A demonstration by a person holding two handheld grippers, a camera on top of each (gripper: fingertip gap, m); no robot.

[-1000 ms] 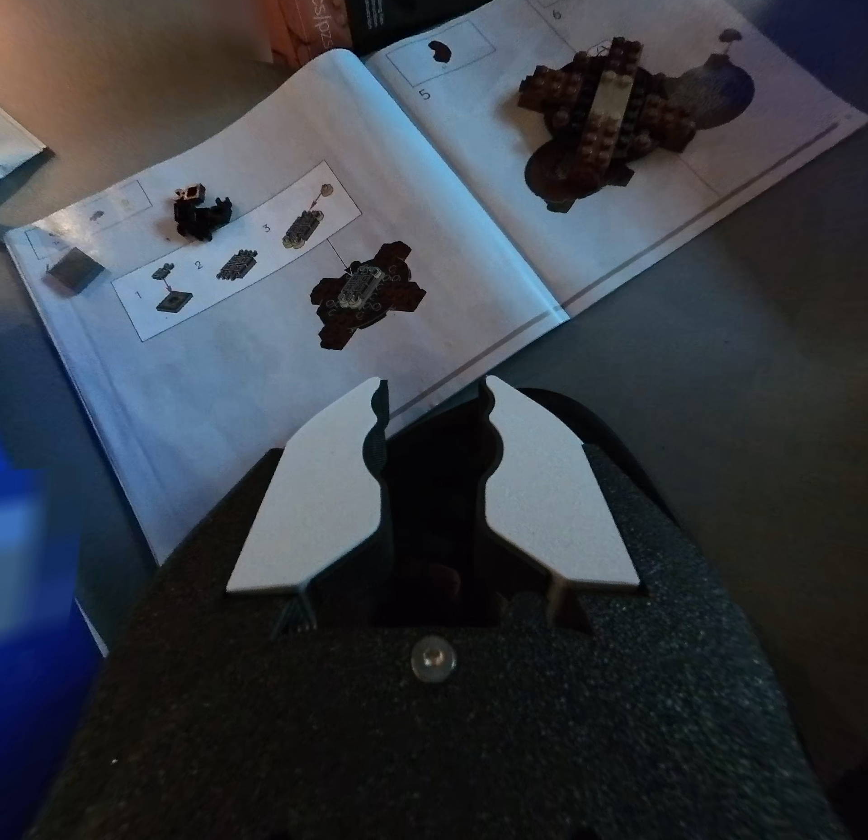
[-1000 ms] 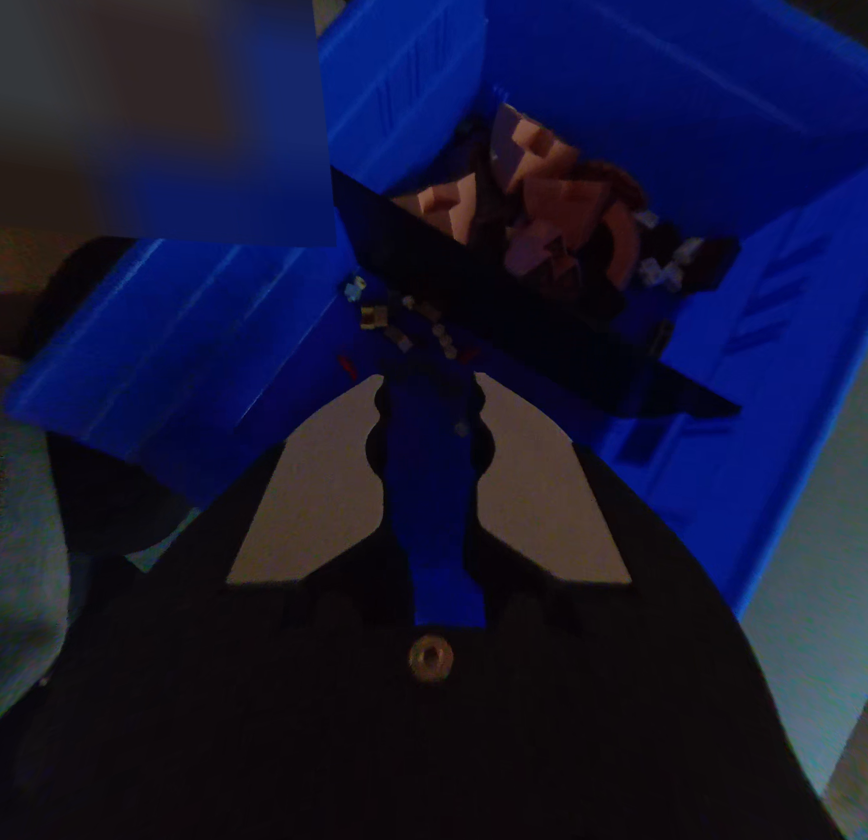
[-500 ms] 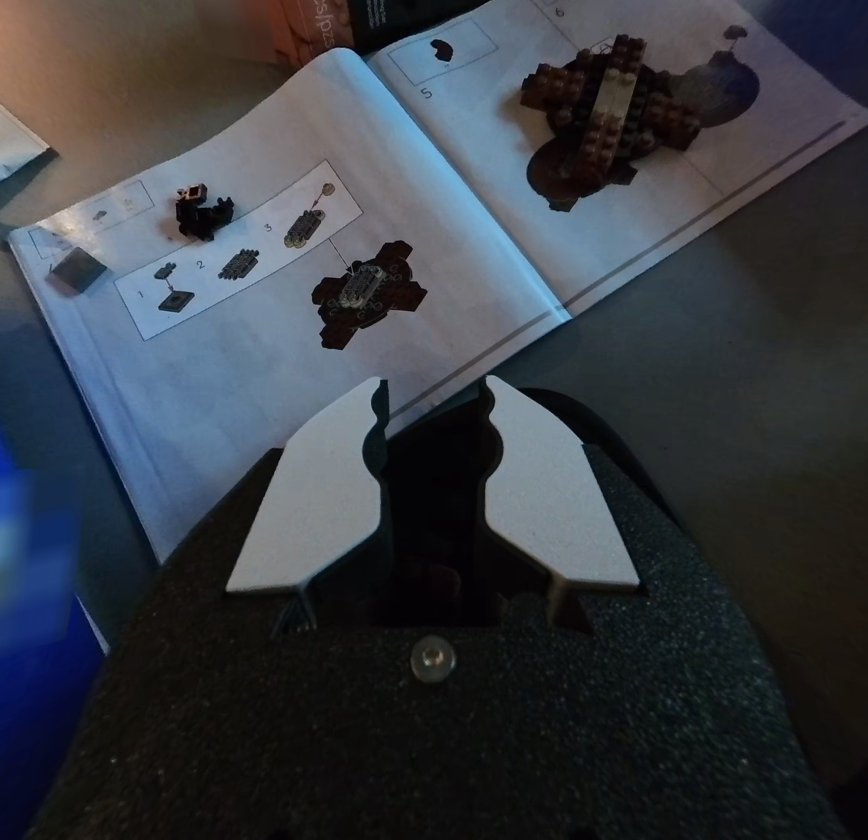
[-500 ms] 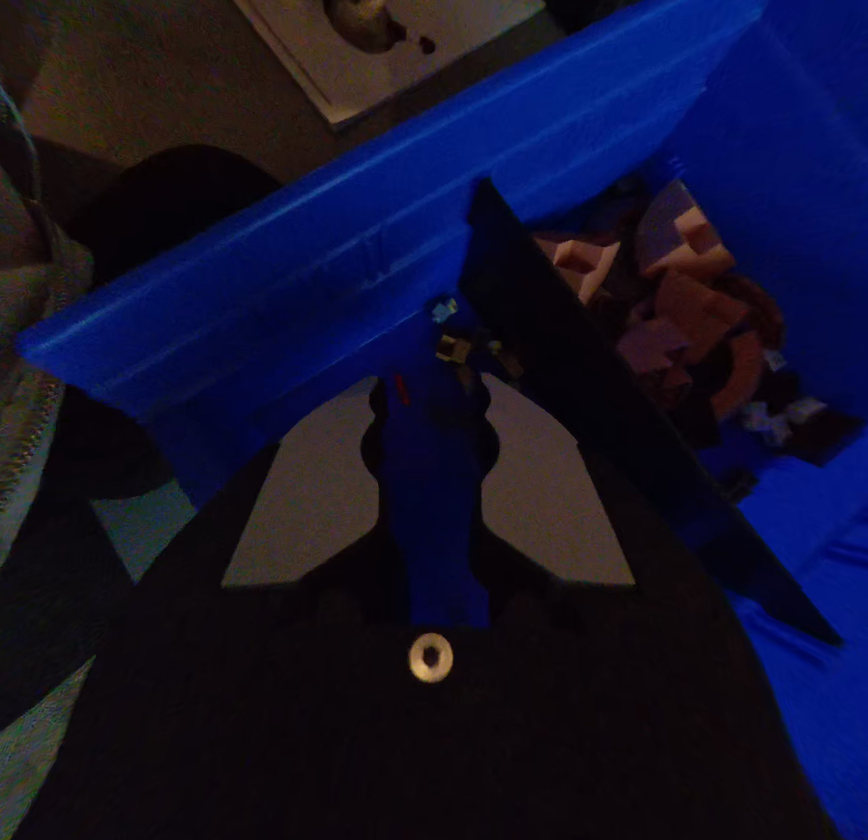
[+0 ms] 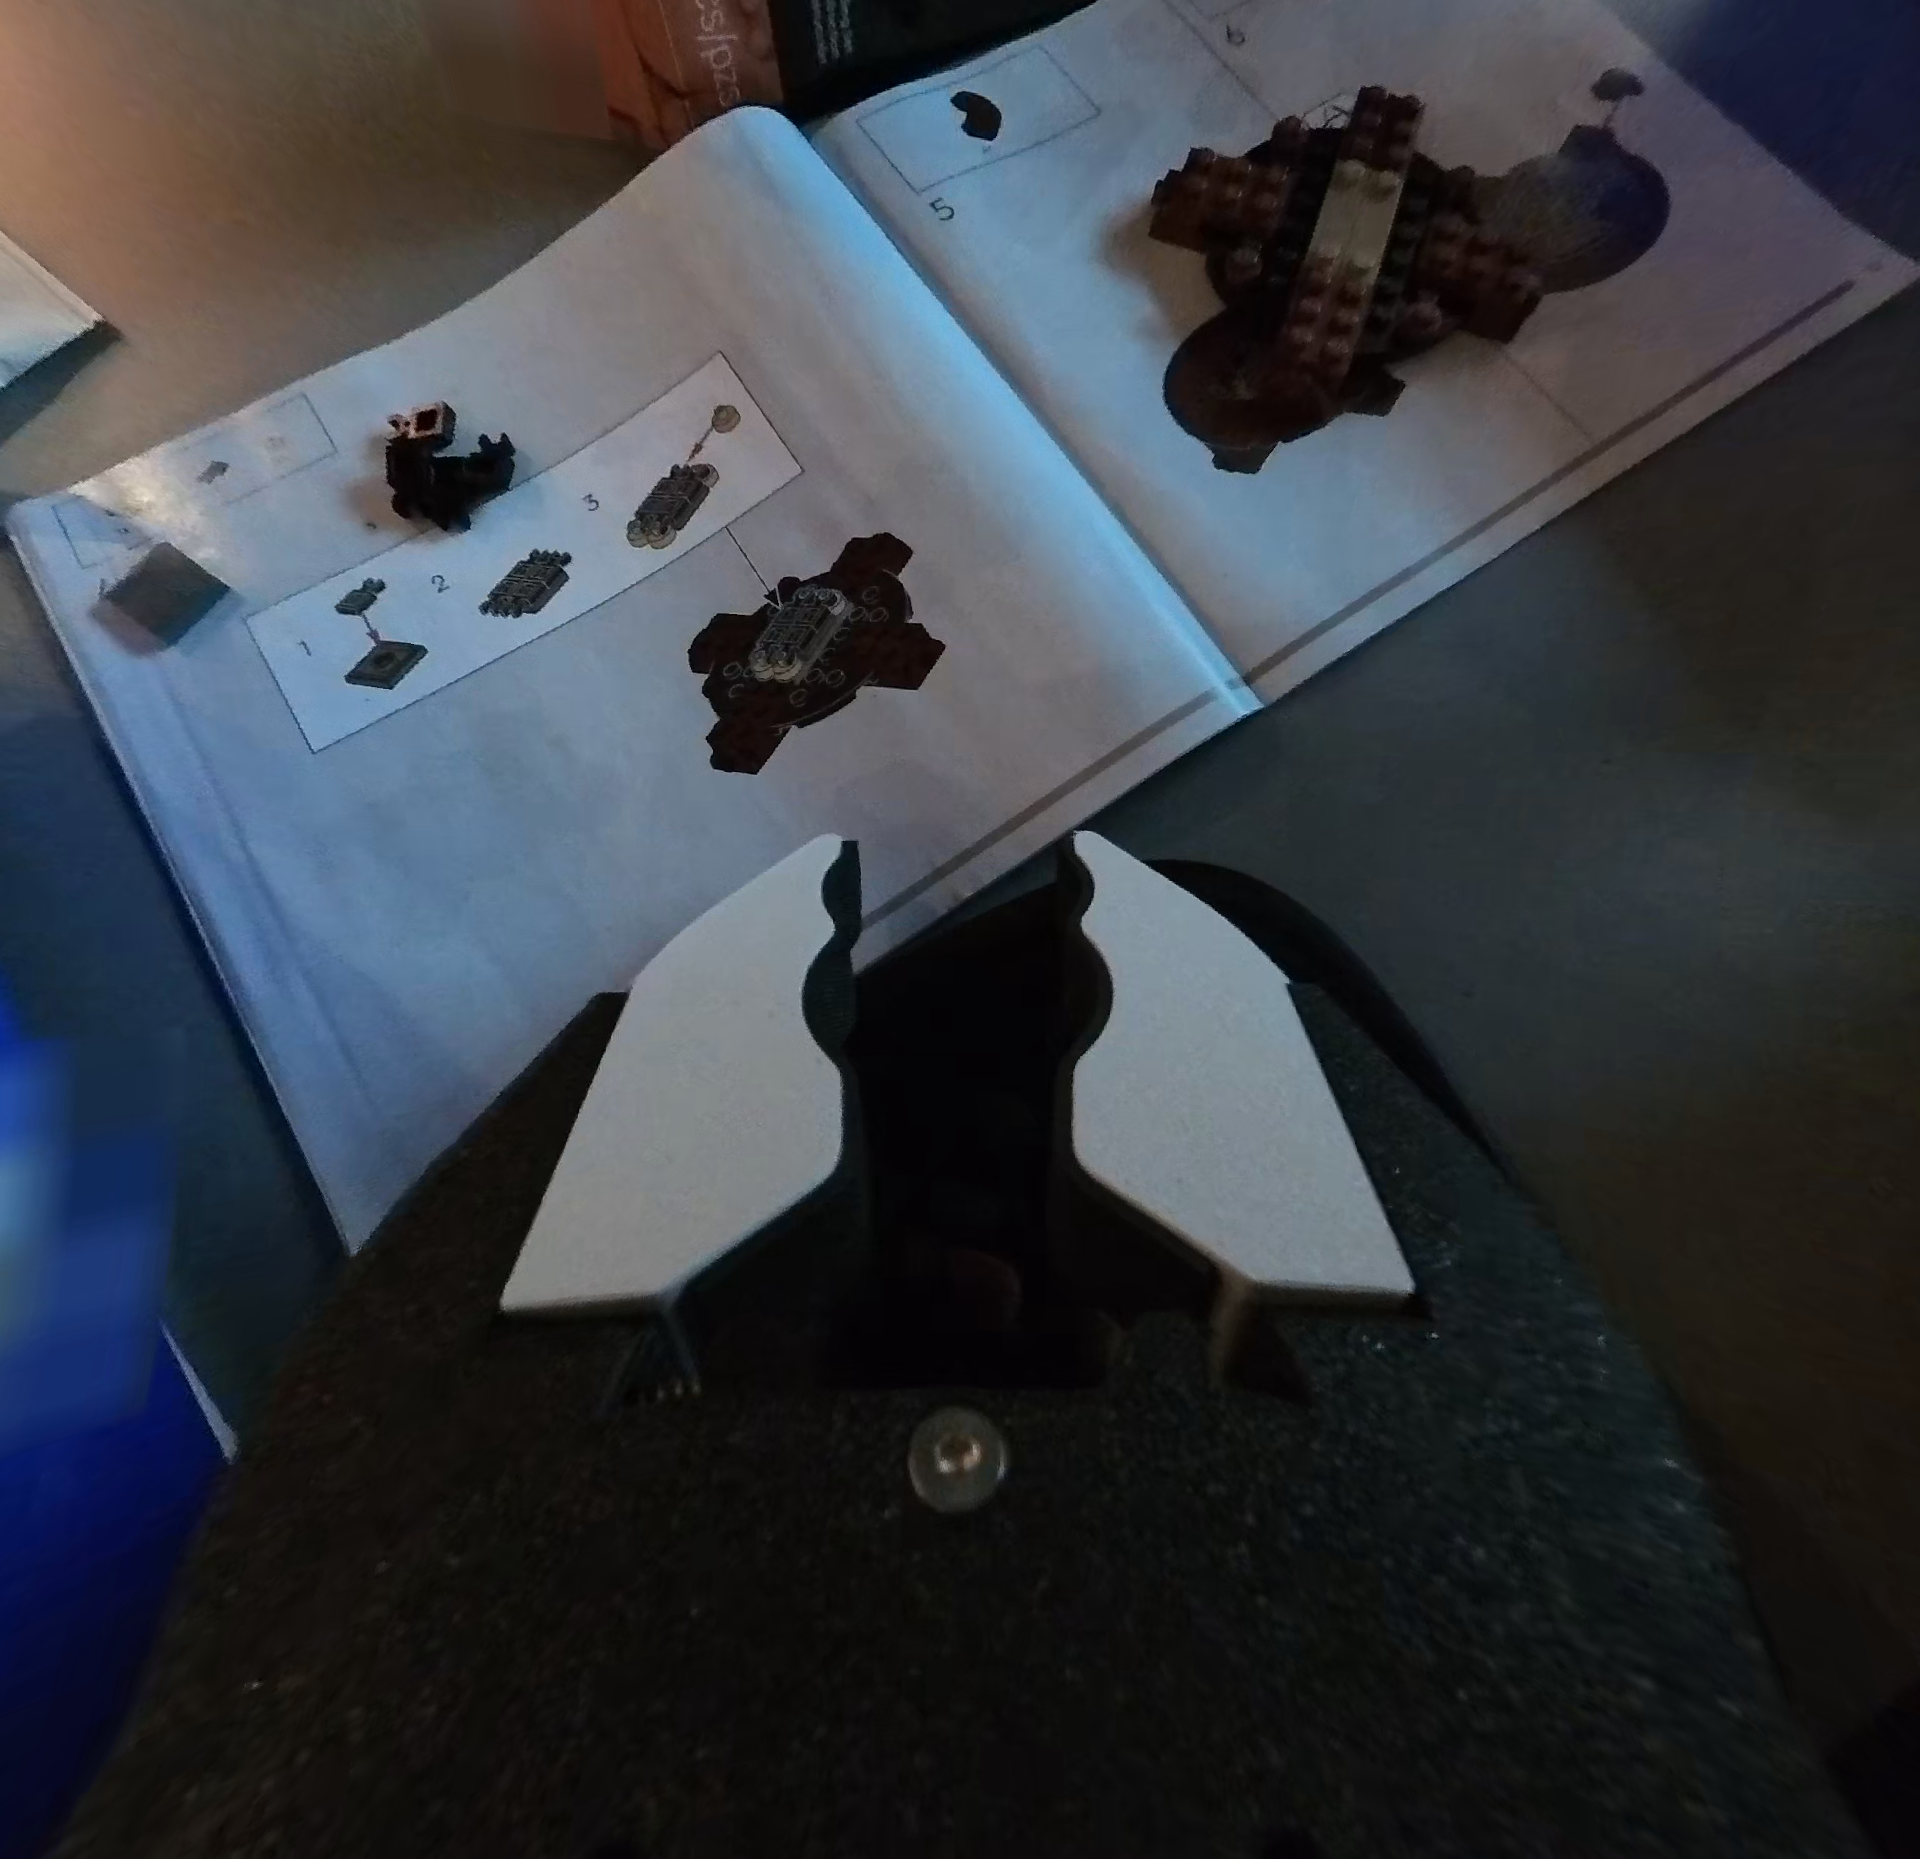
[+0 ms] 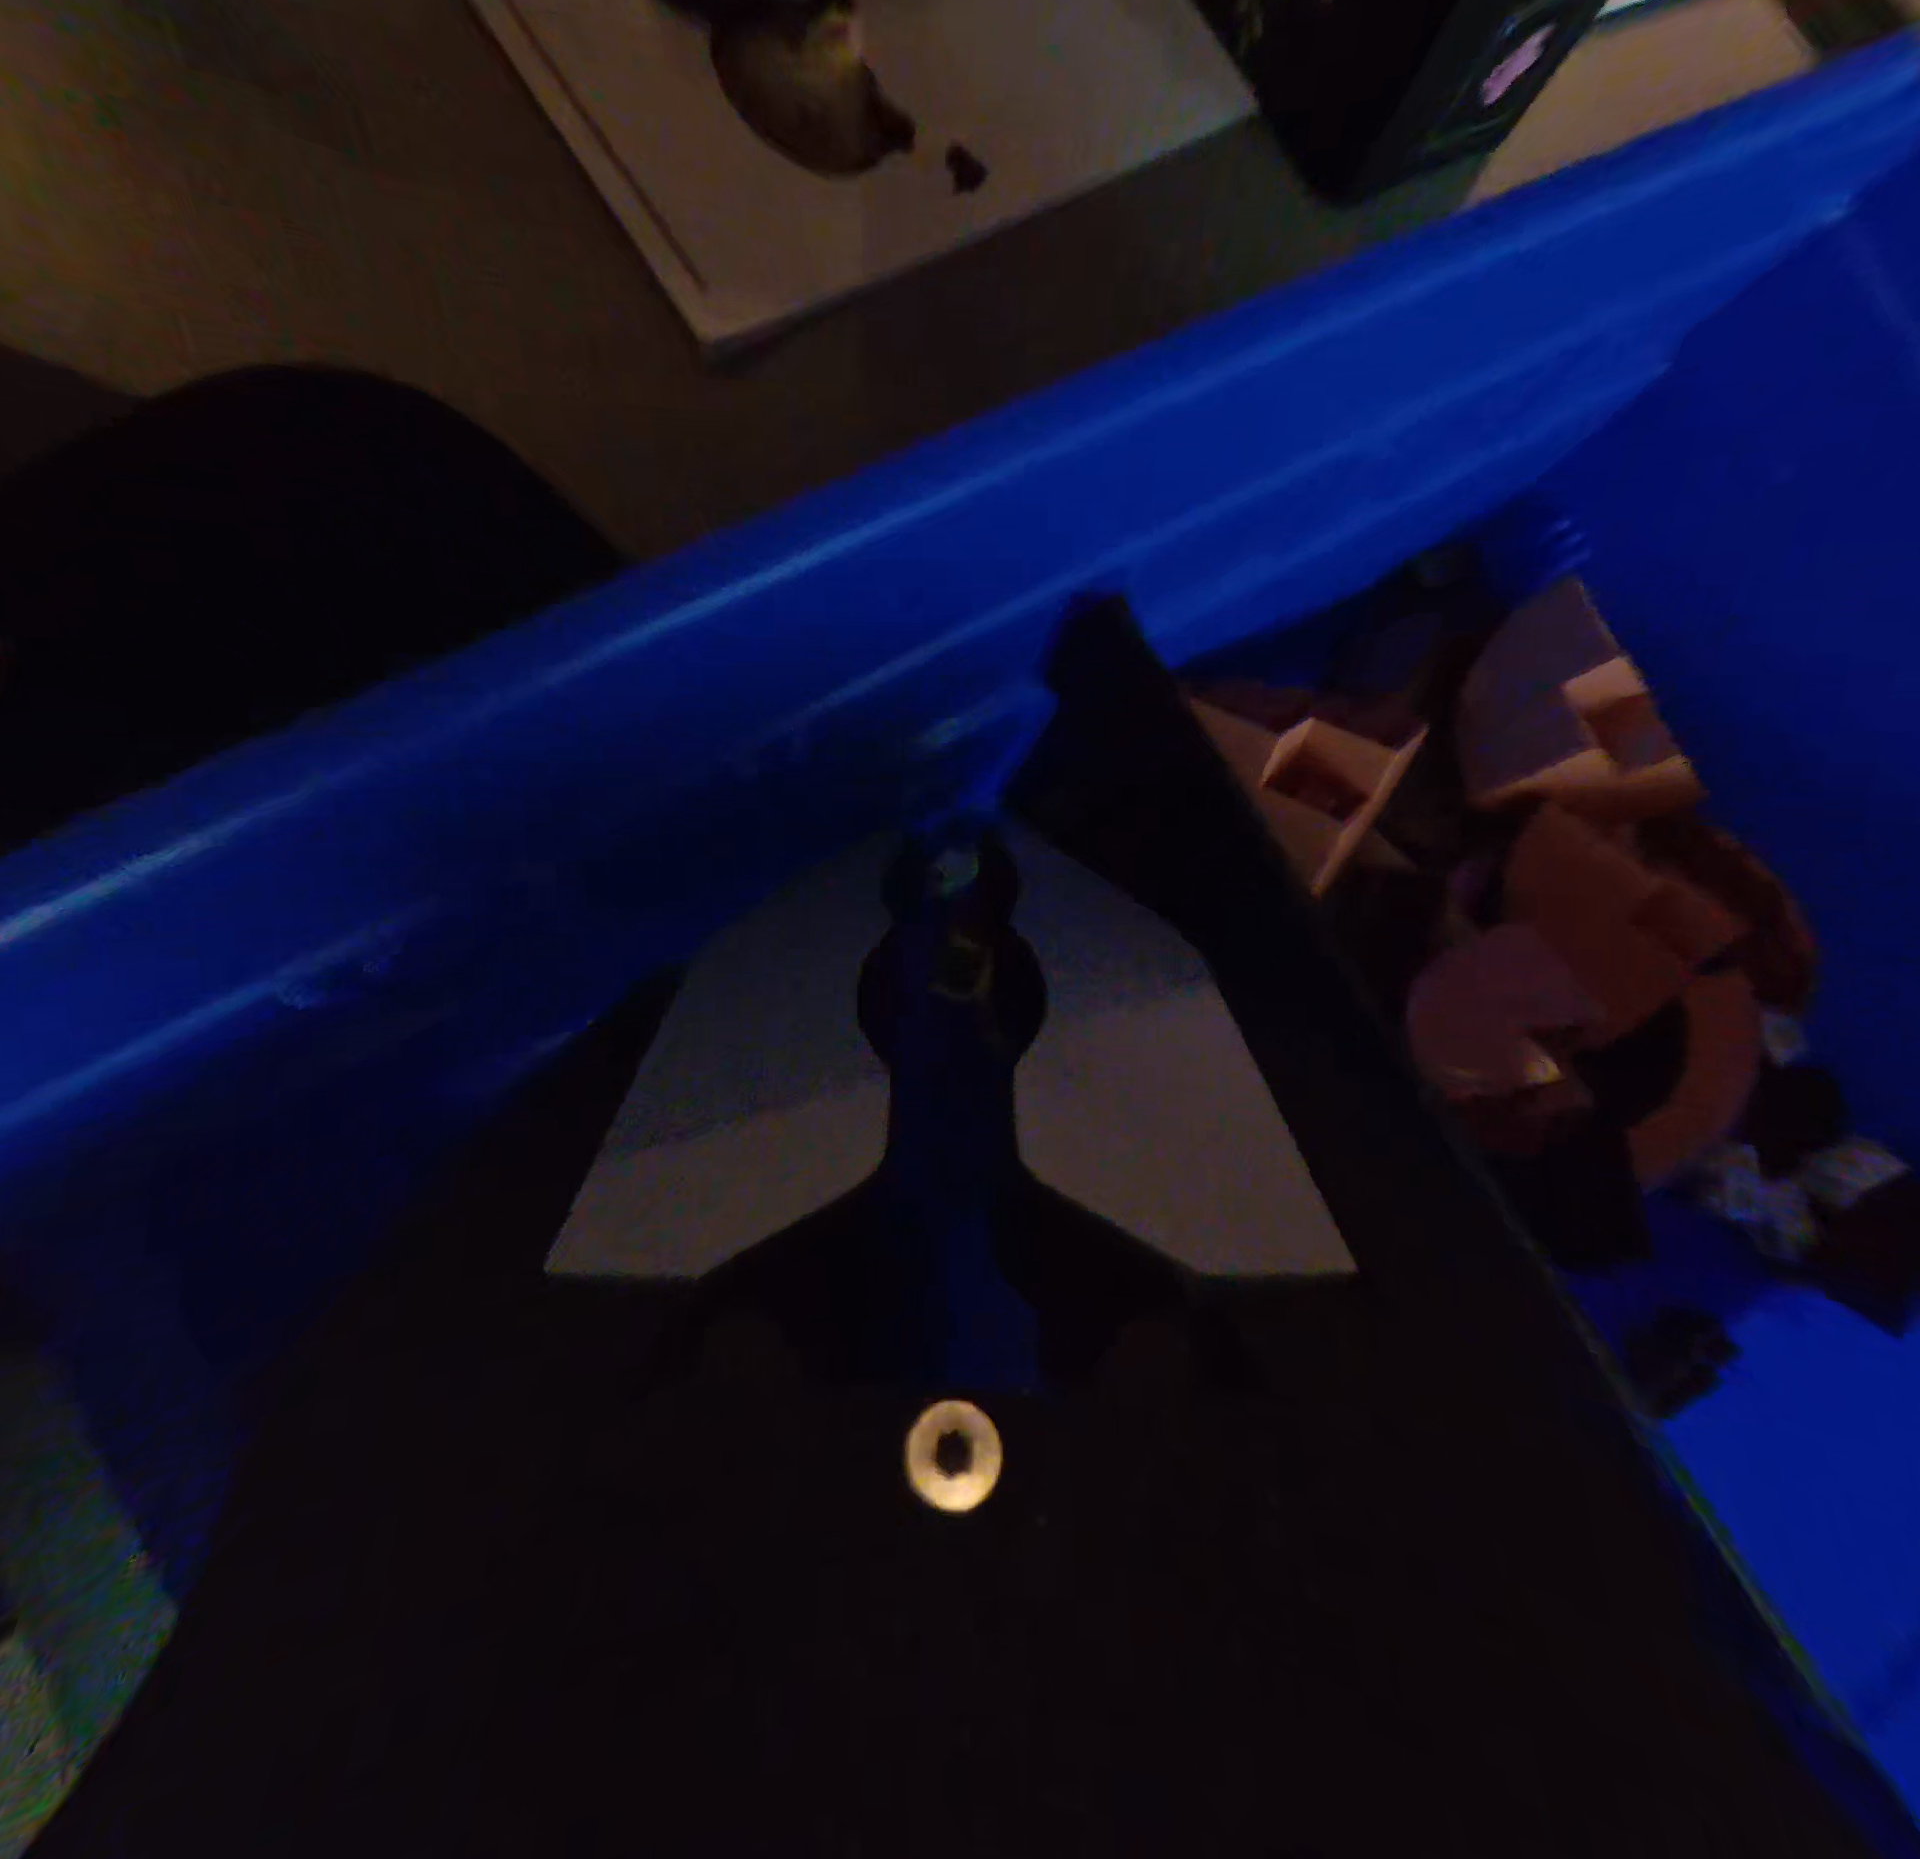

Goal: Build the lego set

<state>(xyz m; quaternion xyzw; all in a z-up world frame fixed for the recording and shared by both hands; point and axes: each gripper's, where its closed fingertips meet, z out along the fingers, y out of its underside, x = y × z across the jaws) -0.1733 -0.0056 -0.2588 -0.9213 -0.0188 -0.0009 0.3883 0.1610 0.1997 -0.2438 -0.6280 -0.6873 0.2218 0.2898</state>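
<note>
My left gripper (image 5: 958, 853) is open and empty. It hovers over the near edge of an open instruction booklet (image 5: 520, 874) on the grey table. A brown brick model (image 5: 1340, 251) with a pale strip lies on the right page. A small black brick cluster (image 5: 447, 469) and a dark tile (image 5: 156, 599) lie on the left page. My right gripper (image 6: 956, 864) is inside a blue bin (image 6: 727, 687), next to its black divider (image 6: 1195, 874). Its fingers are drawn close on a small pale piece (image 6: 958, 862) at the tips. The view is dim and blurred.
Beyond the divider, the bin holds a pile of pink and brown bricks (image 6: 1558, 926). A printed box (image 5: 727, 22) stands behind the booklet. The bin's blue edge (image 5: 62, 1290) shows at the left. A booklet page (image 6: 883, 147) and a dark box (image 6: 1403, 43) lie past the bin's rim.
My right gripper swung left along the bin wall toward the small loose pieces by the divider, and its fingers closed in on one. My left gripper stayed open and almost still.
</note>
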